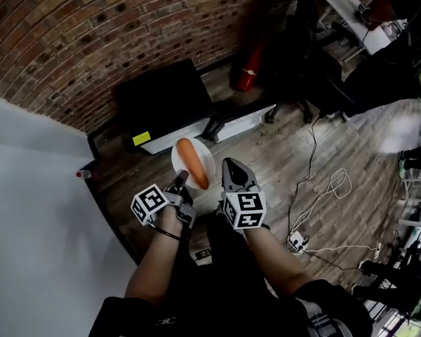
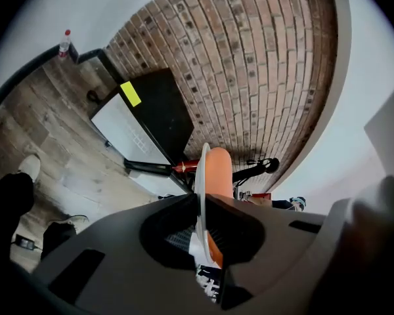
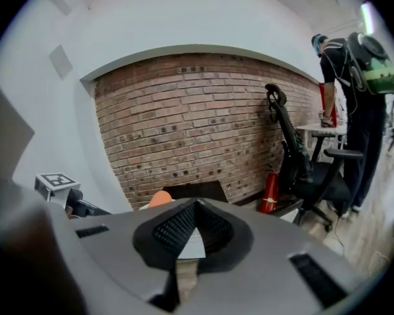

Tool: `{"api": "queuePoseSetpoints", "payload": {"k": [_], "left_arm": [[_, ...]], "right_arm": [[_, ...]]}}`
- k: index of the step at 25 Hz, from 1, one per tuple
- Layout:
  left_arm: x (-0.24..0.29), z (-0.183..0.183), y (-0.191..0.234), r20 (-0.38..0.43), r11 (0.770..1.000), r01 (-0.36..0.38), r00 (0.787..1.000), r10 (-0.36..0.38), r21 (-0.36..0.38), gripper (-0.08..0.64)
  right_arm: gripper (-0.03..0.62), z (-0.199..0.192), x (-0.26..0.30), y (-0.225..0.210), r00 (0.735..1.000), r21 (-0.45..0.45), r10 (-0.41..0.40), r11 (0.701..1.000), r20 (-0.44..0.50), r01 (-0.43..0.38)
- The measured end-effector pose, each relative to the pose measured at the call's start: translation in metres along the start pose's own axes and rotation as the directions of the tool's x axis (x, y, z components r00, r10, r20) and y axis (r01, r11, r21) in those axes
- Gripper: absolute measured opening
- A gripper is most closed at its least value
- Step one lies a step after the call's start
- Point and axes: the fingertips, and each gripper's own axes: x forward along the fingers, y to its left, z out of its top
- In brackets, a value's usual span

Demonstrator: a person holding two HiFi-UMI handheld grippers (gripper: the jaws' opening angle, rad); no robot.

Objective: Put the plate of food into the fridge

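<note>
Office or lab workspace: brick wall (image 1: 91, 27), office chair (image 3: 294, 159), desk (image 1: 345, 7) upper right of head view, cables (image 1: 321, 188) across wood floor (image 1: 358, 142).

Left gripper view, contents:
- You are clamping the white plate (image 2: 201, 166) by its rim in your left hand-held gripper (image 2: 202, 205); the plate is showing edge-on between the closed jaws.
- An orange, rounded piece of food (image 2: 220, 170) is resting against the plate's right face.
- Beyond, a black fridge (image 2: 161, 113) with a yellow sticker (image 2: 130, 93) is standing against the brick wall (image 2: 262, 64).
- A red-capped bottle (image 2: 65, 42) is standing far left on the wooden floor (image 2: 46, 133).
</note>
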Motion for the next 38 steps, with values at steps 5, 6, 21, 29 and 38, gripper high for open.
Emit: {"api": "queuePoseSetpoints", "payload": {"k": [5,6,21,29,38], "left_arm": [[0.07,-0.007,0.08,0.01,1.0,0.011,1.0,-0.011,-0.002,0.026],[0.084,-0.006,0.102,0.011,1.0,0.008,1.0,-0.008,0.002,0.026],[0.273,0.089,0.429,0.214,0.998,0.055,0.976,-0.045,-0.042,0.028],[0.311,0.16,0.503,0.401,0.989,0.089,0.916,-0.034,-0.121,0.028],[0.334,0.223,0.526,0.489,0.99,0.076,0.872,-0.008,-0.119,0.028]], "right_arm": [[0.014,-0.072,0.072,-0.039,0.999,-0.075,0.039,0.996,0.029,-0.037],[0.014,-0.09,0.087,-0.047,0.999,-0.081,0.038,0.996,0.038,-0.034],[0.014,-0.285,0.313,-0.066,0.949,-0.193,0.217,0.966,0.23,-0.174],[0.014,-0.324,0.323,-0.032,0.936,-0.253,0.331,0.922,0.12,-0.293],[0.014,-0.329,0.318,-0.052,0.941,-0.216,0.324,0.93,0.096,-0.298]]}}
